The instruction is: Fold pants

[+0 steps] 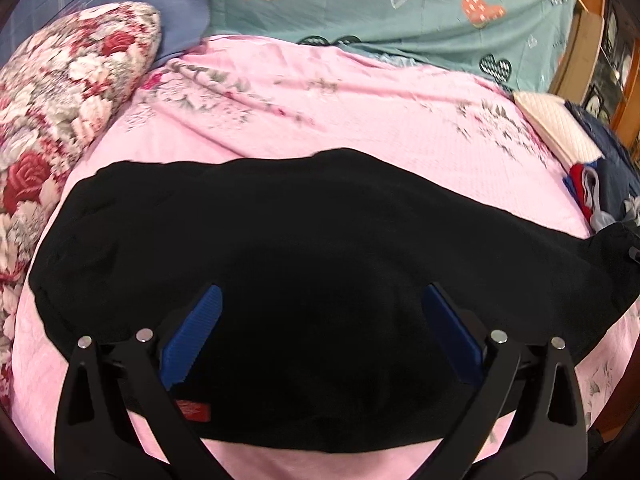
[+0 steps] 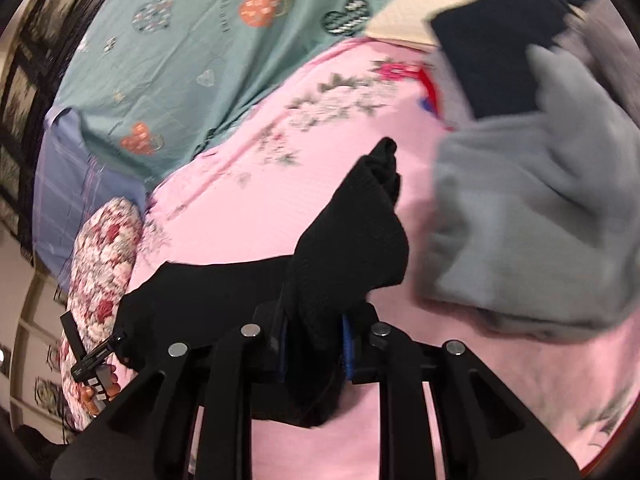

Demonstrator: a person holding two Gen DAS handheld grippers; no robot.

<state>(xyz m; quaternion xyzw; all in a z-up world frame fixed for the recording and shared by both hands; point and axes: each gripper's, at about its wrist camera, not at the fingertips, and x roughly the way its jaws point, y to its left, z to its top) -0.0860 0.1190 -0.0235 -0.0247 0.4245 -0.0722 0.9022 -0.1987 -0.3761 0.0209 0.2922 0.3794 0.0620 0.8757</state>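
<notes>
A pink floral bedspread covers the bed, with a teal heart-print sheet beyond it and a rose-patterned pillow at its left side. Black pants lie spread across the pink cover. A grey garment sits heaped to the right of them. The left gripper hovers over the pants, jaws spread wide and empty. The right gripper is clenched on a bunched fold of the pants, lifting it clear of the cover.
</notes>
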